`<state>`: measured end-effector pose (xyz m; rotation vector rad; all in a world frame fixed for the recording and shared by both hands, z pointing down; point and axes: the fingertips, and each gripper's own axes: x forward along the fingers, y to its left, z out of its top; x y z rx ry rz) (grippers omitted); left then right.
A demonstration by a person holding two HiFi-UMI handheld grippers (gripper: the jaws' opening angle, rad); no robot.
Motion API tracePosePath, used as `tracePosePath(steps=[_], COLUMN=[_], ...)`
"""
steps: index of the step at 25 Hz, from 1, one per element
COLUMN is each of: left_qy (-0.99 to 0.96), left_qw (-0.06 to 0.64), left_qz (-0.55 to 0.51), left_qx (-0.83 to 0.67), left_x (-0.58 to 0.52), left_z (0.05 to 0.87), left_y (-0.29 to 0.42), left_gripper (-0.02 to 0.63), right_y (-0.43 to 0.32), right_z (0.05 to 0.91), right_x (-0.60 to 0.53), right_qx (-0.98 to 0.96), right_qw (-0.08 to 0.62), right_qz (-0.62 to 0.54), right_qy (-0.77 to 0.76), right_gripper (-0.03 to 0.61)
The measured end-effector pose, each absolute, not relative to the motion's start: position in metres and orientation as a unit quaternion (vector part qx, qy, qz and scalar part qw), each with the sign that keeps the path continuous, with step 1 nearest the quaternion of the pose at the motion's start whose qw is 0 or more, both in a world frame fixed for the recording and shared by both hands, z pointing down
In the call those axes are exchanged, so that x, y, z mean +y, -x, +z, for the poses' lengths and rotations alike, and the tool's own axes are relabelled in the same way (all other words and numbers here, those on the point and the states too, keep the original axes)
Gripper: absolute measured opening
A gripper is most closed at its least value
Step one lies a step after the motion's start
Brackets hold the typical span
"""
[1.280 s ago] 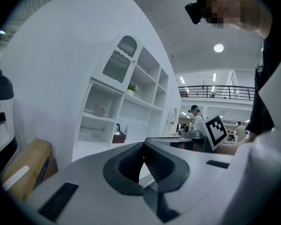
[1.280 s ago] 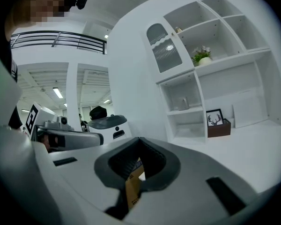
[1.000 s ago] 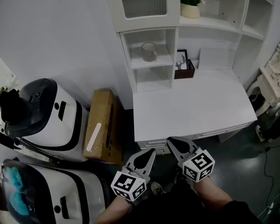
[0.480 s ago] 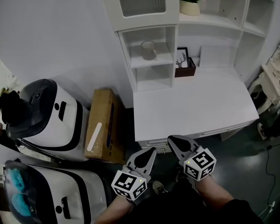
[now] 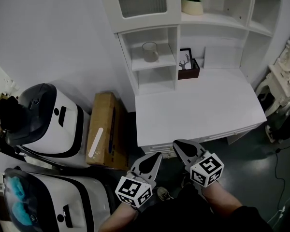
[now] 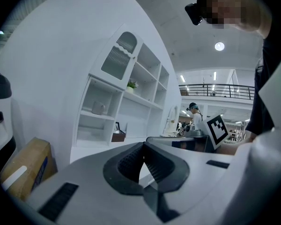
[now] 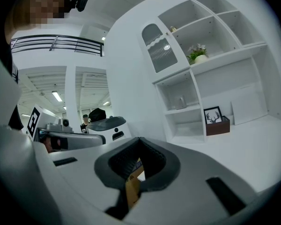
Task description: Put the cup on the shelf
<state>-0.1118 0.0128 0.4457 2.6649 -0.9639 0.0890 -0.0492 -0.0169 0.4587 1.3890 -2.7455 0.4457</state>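
Note:
A pale grey cup (image 5: 150, 51) stands upright in the upper cubby of the white shelf unit (image 5: 152, 64) at the desk's back left. The same cup (image 6: 98, 108) is small and distant in the left gripper view, and the cup (image 7: 181, 102) is just as far off in the right gripper view. My left gripper (image 5: 156, 154) is held low by my body, short of the desk's front edge, shut with nothing in it. My right gripper (image 5: 176, 144) sits beside it, also shut and holding nothing. Both are far from the cup.
A white desk (image 5: 198, 108) lies under the shelves. A brown box with a deer picture (image 5: 187, 65) stands at its back, and a flower pot (image 5: 192, 4) is on a higher shelf. A cardboard box (image 5: 105, 129) and two white machines (image 5: 53, 120) stand on the floor to the left.
The head view has drifted slightly, so the shelf sits a little higher and further left in the picture. Both grippers and the cup have stayed put.

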Motion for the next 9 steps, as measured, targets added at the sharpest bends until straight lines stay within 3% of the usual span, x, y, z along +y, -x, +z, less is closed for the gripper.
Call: tracePosePath(steps=[9], left_qy=[-0.93], left_qw=[0.155], left_qz=[0.027], left_qx=[-0.333], left_x=[0.0188], left_z=[0.4441], left_y=[0.1085], left_gripper=[0.005], right_y=[0.0483], right_z=[0.4547], right_x=[-0.0099], right_qx=[-0.883], right_qw=[0.017], right_qz=[0.141], right_qy=[-0.448], right_gripper=[0.003])
